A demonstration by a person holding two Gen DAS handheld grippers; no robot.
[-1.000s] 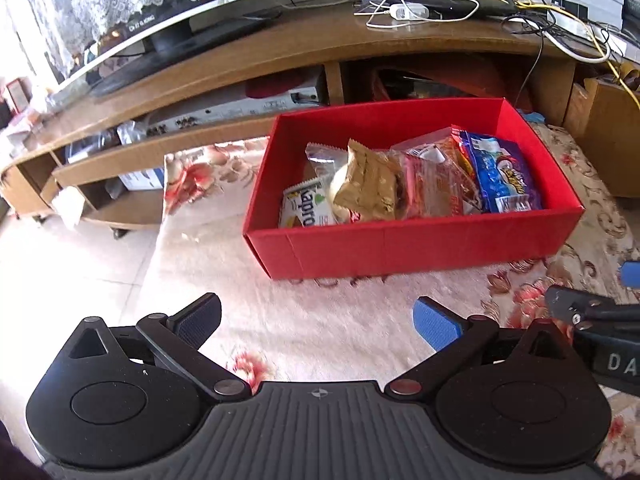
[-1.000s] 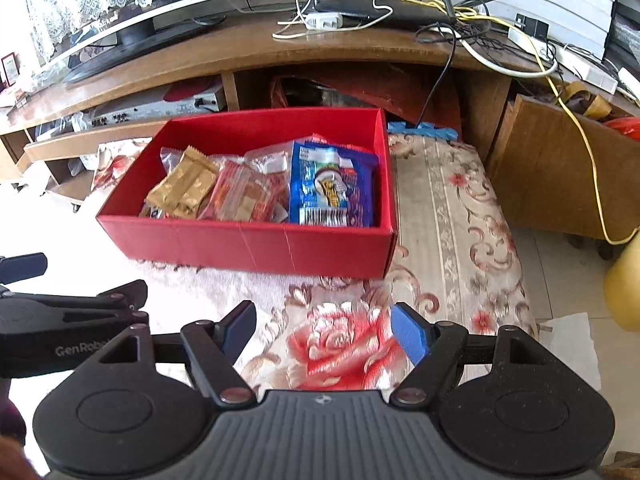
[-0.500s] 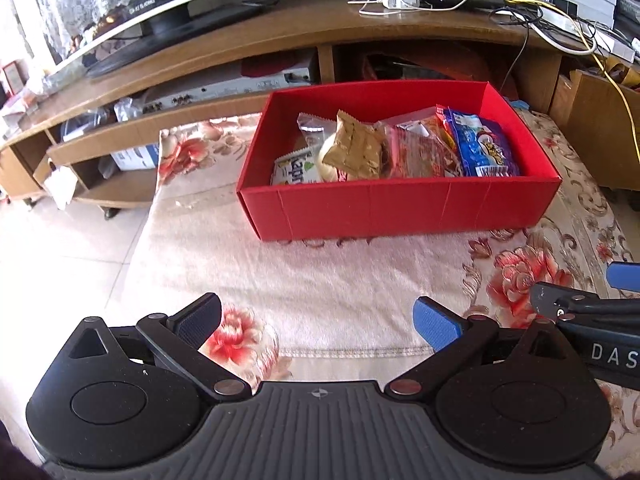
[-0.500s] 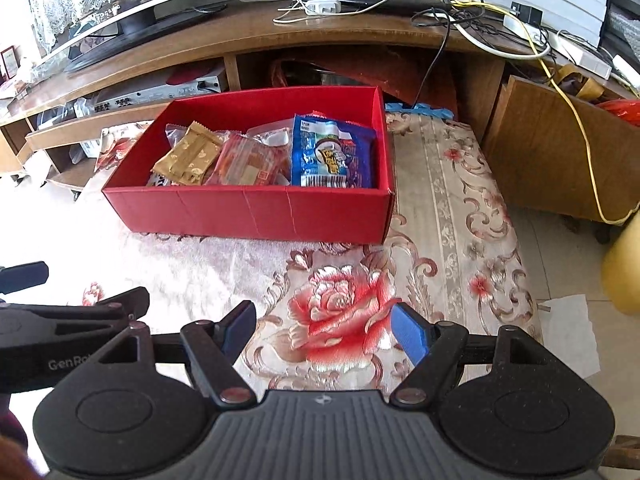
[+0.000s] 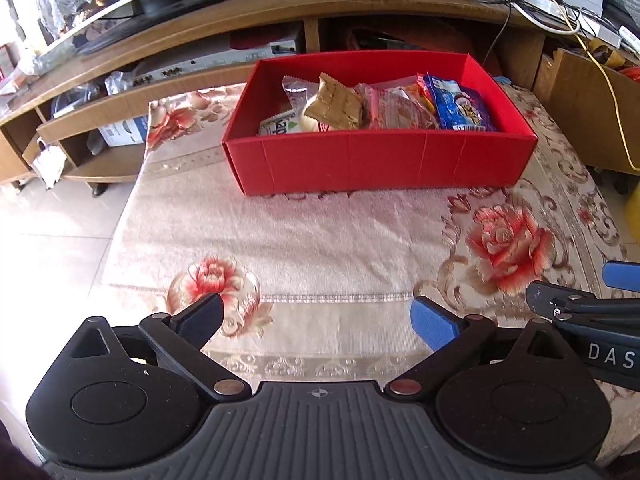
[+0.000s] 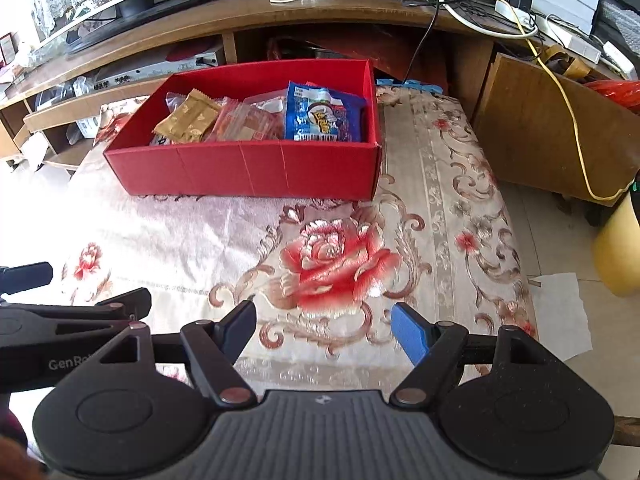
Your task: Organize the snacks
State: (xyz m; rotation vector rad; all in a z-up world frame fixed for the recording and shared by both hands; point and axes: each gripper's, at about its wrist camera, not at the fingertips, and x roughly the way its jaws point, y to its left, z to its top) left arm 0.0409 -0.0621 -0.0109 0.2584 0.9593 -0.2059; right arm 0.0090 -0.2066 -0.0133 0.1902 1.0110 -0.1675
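One red box (image 5: 380, 160) stands on the flowered cloth (image 5: 320, 240) of the surface, toward its far edge, just before a wooden TV stand (image 5: 280, 4). The box is open-topped.

Contents, left to right, left wrist view: one white-and-green packet (image 5: 280, 125) low against the front wall; one clear wrapper (image 5: 296, 86) behind it; one gold packet (image 5: 334, 104); one pink-red packet (image 5: 400, 110); one blue bag (image 5: 460, 106) at the right end. Five counted; more may lie under these, which cannot be told. No snack lies on the cloth outside the box.

Two grippers in view. Left gripper (image 5: 316, 322): jaws released, nothing between them, over the near edge of the cloth, well apart from the box. Right gripper (image 6: 324, 328): jaws released, nothing between them, over a large red rose in the cloth pattern, likewise well apart from the box. Each gripper shows at the edge of the other's view, side by side.
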